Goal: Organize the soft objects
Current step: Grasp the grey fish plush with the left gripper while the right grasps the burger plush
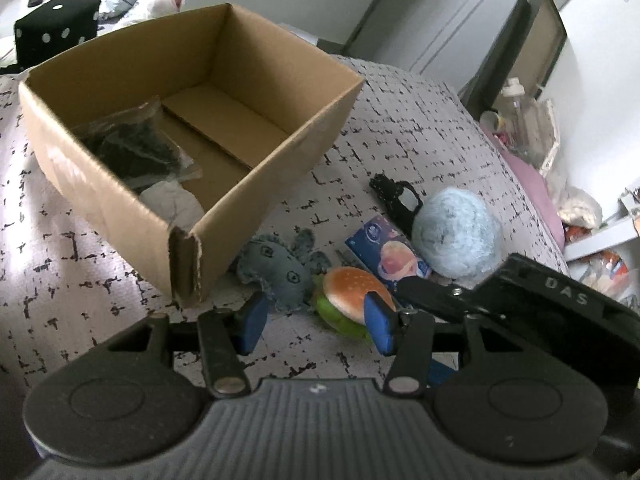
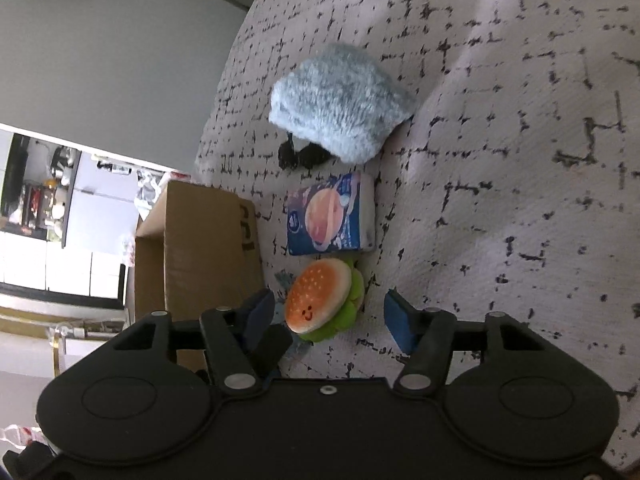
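Observation:
An open cardboard box (image 1: 276,152) stands on the patterned bed cover, holding a bagged black item (image 1: 136,148) and a white soft item (image 1: 176,204). Beside its near corner lie a grey-blue plush (image 1: 280,272), a burger plush (image 1: 348,296), a blue tissue pack (image 1: 388,252), a fluffy light-blue ball (image 1: 456,232) and a black strap item (image 1: 396,196). My left gripper (image 1: 316,320) is open just short of the grey plush and burger. My right gripper (image 2: 332,316) is open, its jaws on either side of the burger plush (image 2: 320,300). The tissue pack (image 2: 332,216), ball (image 2: 340,104) and box (image 2: 200,252) lie beyond.
The right gripper's black body (image 1: 540,304) crosses the left wrist view at lower right. A black dice cushion (image 1: 56,32) and bags sit behind the box. Shelf clutter (image 1: 520,128) lies past the bed's right edge. The bed's edge (image 2: 224,100) runs by a grey wall.

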Action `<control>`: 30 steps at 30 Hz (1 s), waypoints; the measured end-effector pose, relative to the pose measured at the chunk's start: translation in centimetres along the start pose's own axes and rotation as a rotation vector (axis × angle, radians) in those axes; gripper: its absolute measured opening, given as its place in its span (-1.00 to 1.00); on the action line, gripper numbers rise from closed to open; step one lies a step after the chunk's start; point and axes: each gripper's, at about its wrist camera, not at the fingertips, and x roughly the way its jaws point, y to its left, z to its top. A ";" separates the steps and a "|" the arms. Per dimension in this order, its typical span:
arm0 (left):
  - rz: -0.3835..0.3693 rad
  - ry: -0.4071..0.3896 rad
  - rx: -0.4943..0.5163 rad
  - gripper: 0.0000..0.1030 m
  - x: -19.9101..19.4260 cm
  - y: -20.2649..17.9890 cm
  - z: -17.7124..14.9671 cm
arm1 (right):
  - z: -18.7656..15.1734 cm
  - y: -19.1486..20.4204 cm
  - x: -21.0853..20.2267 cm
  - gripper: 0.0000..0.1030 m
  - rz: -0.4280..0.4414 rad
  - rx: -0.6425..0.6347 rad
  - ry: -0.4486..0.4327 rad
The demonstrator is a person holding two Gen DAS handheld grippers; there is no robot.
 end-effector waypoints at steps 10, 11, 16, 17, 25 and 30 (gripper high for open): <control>0.002 -0.047 -0.092 0.02 1.0 1.1 -0.4 | 0.3 0.2 2.3 -0.02 0.011 0.007 0.029; 0.005 -0.051 -0.100 0.02 1.1 1.2 -0.4 | 0.4 0.1 2.4 -0.05 0.010 0.009 0.031; 0.010 -0.067 -0.138 0.02 1.4 1.7 -0.4 | 0.7 0.0 2.8 -0.50 -0.022 0.006 0.027; 0.013 -0.066 -0.143 0.02 1.5 1.7 -0.5 | 0.7 0.0 2.7 -0.52 -0.027 0.000 0.022; 0.022 -0.062 -0.181 0.03 2.6 1.9 -0.8 | 0.5 0.3 1.1 -0.56 -0.094 -0.038 -0.046; 0.037 -0.078 -0.195 0.02 2.9 1.6 -0.9 | 0.3 0.4 0.3 -0.56 -0.122 -0.078 -0.070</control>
